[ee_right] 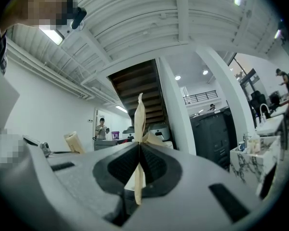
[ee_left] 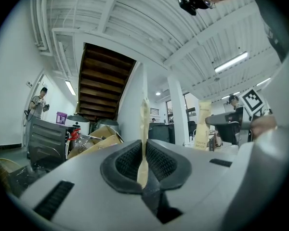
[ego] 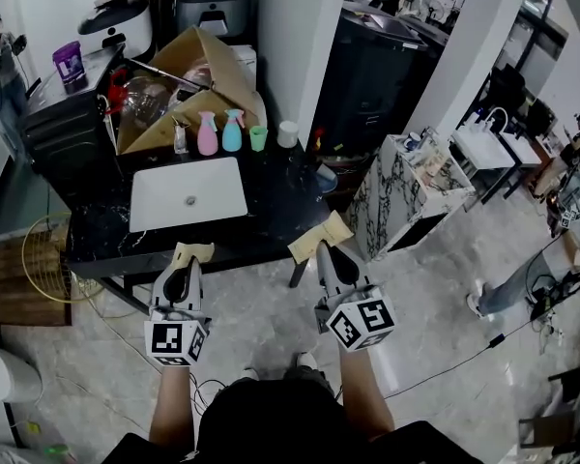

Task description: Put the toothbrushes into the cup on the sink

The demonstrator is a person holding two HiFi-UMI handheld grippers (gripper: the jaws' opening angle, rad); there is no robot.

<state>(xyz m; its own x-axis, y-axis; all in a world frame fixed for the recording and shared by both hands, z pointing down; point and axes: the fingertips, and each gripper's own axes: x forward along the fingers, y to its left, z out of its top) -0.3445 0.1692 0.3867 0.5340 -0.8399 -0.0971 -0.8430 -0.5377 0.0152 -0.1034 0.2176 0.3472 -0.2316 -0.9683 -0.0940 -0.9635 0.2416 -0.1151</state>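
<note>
Behind sink [ego: 164, 199]: blue bottle [ego: 232, 131] beside green cup [ego: 258, 139]

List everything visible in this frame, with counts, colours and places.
Sink: one, white, set in black counter.
Spray bottles: two, pink and blue, behind sink.
Green cup: one, right of bottles.
White container: one, right of green cup.
Cardboard box: one, brown, open, behind bottles.
Marble cabinet: one, white-veined, right of counter.
Toothbrush packets: two, tan, one in each hand-held gripper.
Left hand-held gripper, right hand-held gripper: two, grey, each shut on a packet.
</note>
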